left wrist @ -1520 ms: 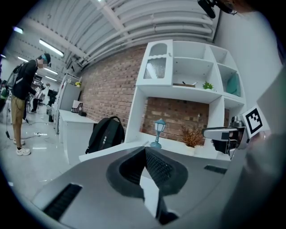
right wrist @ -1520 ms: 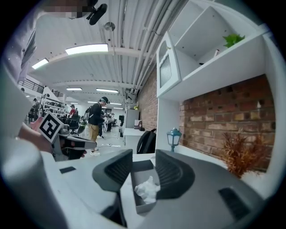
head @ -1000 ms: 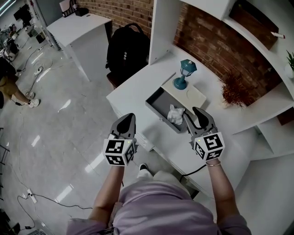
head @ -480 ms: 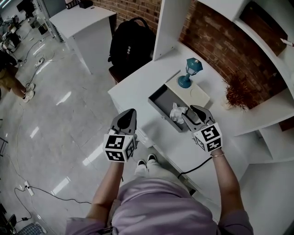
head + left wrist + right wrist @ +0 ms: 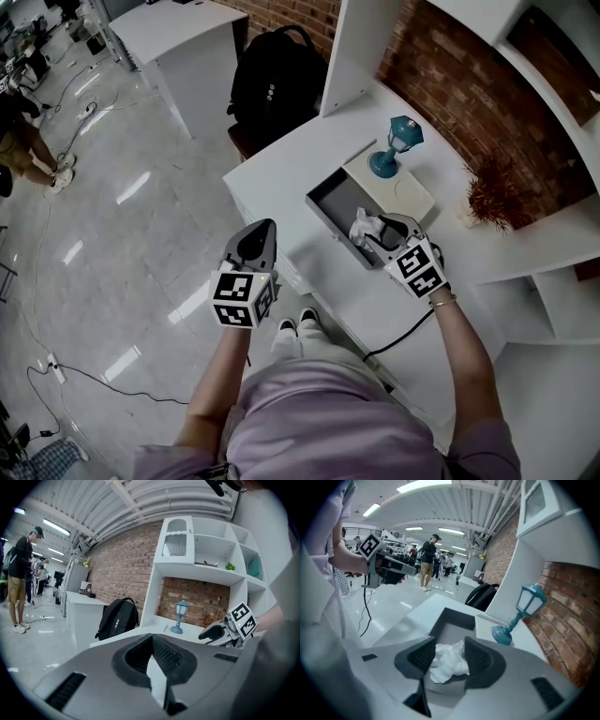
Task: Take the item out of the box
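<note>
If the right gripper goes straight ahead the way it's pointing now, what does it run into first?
Probably the crumpled white paper in the grey box: the right gripper points into the box, jaws apart, with the paper between them. Whether they already touch it is unclear.

Bright, even indoor light from ceiling strip lights (image 5: pixel 423 485); I get glare patches on the glossy floor (image 5: pixel 131 187), faint shadows. Both gripper views bend hard toward black corners. The crumpled paper (image 5: pixel 447 660) reads sharp, slightly overexposed.
</note>
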{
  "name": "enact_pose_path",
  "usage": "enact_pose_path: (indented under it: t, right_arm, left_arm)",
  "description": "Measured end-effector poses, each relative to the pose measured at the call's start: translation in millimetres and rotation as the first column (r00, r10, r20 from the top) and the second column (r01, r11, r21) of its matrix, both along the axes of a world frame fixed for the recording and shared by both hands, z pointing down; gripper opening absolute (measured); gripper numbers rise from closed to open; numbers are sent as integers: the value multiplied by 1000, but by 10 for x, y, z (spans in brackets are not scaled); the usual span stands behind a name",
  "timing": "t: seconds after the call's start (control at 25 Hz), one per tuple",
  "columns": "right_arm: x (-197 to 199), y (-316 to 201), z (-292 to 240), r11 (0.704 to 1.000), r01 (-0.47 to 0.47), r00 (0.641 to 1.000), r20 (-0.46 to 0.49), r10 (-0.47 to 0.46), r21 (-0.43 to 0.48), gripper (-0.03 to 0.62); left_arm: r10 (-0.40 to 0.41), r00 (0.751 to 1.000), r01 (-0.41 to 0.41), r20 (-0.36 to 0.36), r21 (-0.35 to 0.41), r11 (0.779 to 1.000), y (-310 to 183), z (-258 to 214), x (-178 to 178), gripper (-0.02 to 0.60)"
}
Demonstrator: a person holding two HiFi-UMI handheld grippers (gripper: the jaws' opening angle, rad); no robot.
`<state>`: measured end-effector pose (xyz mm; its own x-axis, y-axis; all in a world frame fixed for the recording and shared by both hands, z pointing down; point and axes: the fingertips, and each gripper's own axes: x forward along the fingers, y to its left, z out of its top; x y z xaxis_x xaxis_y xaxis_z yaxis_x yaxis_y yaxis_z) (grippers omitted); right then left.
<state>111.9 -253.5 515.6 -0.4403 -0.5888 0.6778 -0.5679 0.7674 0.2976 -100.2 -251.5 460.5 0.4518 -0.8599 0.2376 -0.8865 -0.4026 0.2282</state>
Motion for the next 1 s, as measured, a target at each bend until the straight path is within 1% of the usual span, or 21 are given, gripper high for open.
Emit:
enact_pose_path:
  t: [0.2, 0.48, 0.76, 1.0]
  right_arm:
    - [-11, -22, 210, 997, 63, 993, -92, -67, -45, 201]
    - [3, -55, 455, 986, 111, 976, -172, -132, -128, 219]
    - [34, -88, 662, 969, 145, 949, -251, -193, -199, 239]
    - [-20, -108, 784, 956, 175, 919, -309, -244, -234, 243]
  left_arm:
    - [-15, 1000, 15, 6, -12, 1000, -3, 42, -35, 0]
    - [-28, 1000, 28, 11, -29, 999, -23, 102, -40, 0]
    - [-37, 999, 38, 13, -44, 998, -49, 162, -27, 0]
    - [-43, 999, 44, 14, -60, 997, -42, 224, -30, 0]
